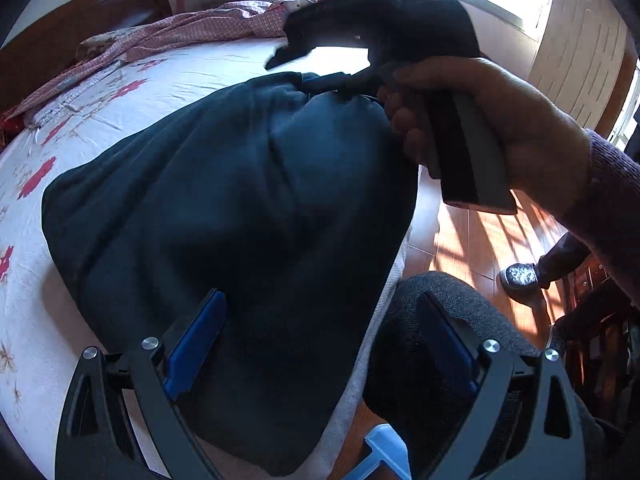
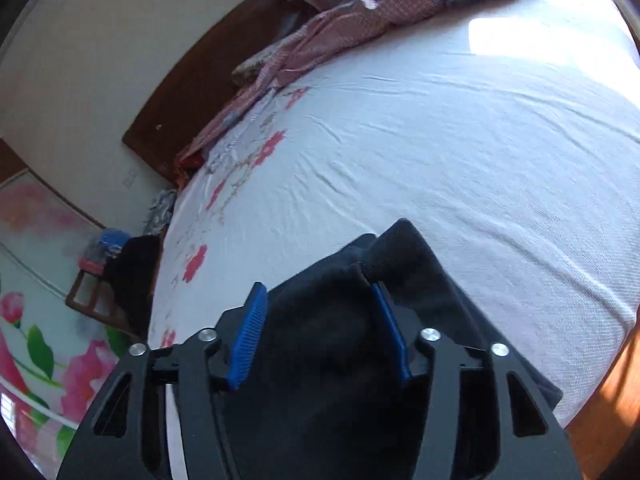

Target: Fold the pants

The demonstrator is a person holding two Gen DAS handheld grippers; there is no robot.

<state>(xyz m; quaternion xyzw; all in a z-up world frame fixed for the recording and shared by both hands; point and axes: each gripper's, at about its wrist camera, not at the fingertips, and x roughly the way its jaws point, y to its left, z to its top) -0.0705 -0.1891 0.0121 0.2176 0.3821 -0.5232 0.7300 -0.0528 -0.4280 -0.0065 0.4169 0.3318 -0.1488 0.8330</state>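
Dark navy pants (image 1: 240,216) lie bunched on the white bed sheet (image 1: 80,128) near its right edge. My left gripper (image 1: 320,320) is open just above the near end of the pants, its blue pads (image 1: 196,340) wide apart and holding nothing. My right gripper (image 1: 316,46) shows in the left wrist view at the far end of the pants, held by a hand (image 1: 500,128). In the right wrist view the right gripper (image 2: 318,300) has its jaws partly open with the dark pants cloth (image 2: 332,332) between the pads (image 2: 250,336); a firm grip cannot be told.
A pink checked quilt (image 1: 192,28) is heaped at the far side of the bed by the wooden headboard (image 2: 208,76). Wooden floor (image 1: 480,240) and a shoe (image 1: 520,276) lie right of the bed. A grey cushion or knee (image 1: 440,312) is under the left gripper's right finger.
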